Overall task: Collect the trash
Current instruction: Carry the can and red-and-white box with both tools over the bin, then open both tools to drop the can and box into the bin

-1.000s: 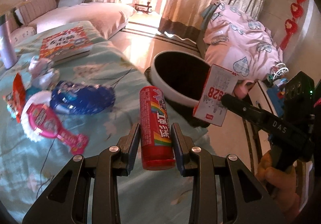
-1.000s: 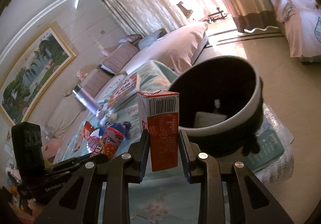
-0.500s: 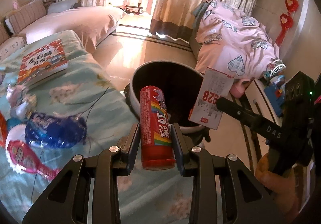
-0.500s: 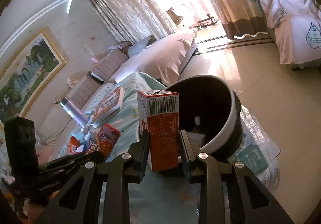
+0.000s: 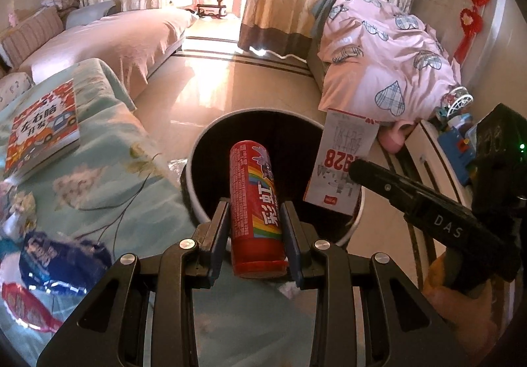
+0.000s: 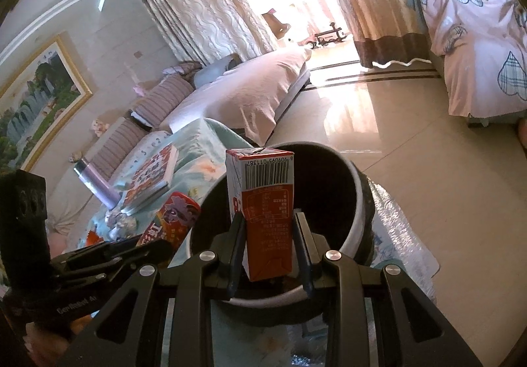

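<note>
Both grippers, left (image 5: pixel 255 232) clamping a red tube (image 5: pixel 255 205), right (image 6: pixel 268 243) a carton (image 6: pixel 265 215), hang over the bin's rim (image 5: pixel 194 156).

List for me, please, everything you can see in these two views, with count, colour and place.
candy tube: one, red with rainbow print, in the left gripper, over the bin's mouth
drink carton: one, red and white, in the right gripper, above the bin
bin: one, dark inside with white rim, on the floor beside the bed
picture book: one, red and white, on the bedspread
snack wrappers: at least two, blue and red, on the bedspread
bottle: one, lilac, beyond the book
bedspread: one, light blue floral
left gripper: one, black, shut on the tube
right gripper: one, black, shut on the carton
</note>
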Tool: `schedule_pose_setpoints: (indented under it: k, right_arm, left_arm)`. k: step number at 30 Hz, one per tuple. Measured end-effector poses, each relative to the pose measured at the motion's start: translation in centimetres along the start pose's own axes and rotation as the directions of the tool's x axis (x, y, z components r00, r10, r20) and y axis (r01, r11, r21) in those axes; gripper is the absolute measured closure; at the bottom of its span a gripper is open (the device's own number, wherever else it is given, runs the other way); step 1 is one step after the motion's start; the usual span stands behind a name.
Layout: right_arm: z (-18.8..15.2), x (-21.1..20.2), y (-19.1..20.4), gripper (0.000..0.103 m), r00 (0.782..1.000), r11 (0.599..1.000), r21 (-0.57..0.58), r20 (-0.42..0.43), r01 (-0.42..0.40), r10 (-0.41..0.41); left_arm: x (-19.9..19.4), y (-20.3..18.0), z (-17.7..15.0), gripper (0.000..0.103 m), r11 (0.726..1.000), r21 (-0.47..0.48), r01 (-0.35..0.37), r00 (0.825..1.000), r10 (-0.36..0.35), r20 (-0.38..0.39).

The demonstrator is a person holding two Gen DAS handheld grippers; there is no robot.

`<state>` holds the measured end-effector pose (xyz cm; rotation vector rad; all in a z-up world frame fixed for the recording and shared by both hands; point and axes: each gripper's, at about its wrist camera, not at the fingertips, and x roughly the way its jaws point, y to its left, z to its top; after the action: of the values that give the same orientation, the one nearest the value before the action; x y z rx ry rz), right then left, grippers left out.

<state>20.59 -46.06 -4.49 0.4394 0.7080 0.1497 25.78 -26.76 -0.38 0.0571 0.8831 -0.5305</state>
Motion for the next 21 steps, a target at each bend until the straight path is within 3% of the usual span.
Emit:
schedule_pose_setpoints:
  k: [12, 14, 16, 17, 19, 21]
  right_arm:
    - [1.0, 1.2, -1.2, 0.074, 0.999, 0.999, -0.004, -0.034, 0.033, -0.033]
    - [1.0, 1.3, -1.3, 0.073, 0.999, 0.999, -0.002, -0.04, 0.034, -0.034]
    - [1.0, 1.4, -1.3, 0.07, 0.998, 1.0, 0.006, -0.047, 0.031, -0.03]
    - [1.0, 1.4, -1.4, 0.069, 0.999, 1.0, 0.012, -0.046, 0.028, -0.027]
    - [0.9, 1.1, -1.4, 0.054, 0.999, 1.0, 0.025, -0.041, 0.019, -0.018]
    - [0.6, 0.6, -1.1, 0.047, 1.0, 0.999, 0.035, -0.028, 0.015, -0.014]
  left_arm:
    - [1.8, 0.2, 0.3, 0.072, 1.0, -0.019, 0.019, 0.998, -0.02, -0.057]
    - [1.9, 0.3, 0.4, 0.066, 0.999, -0.029, 0.027, 0.997, -0.029, -0.07]
    - [1.4, 0.4, 0.2, 0.046, 0.999, -0.038, 0.031, 0.998, -0.033, -0.058]
    - [1.0, 0.4, 0.1, 0.043, 0.999, -0.04, 0.03, 0.999, -0.032, -0.044]
    - [0.2, 0.4, -0.3, 0.042, 0.999, -0.038, 0.027, 0.999, -0.028, -0.027]
    - [-0.4, 0.6, -0.9, 0.037, 0.999, -0.044, 0.027, 0.999, -0.028, -0.017]
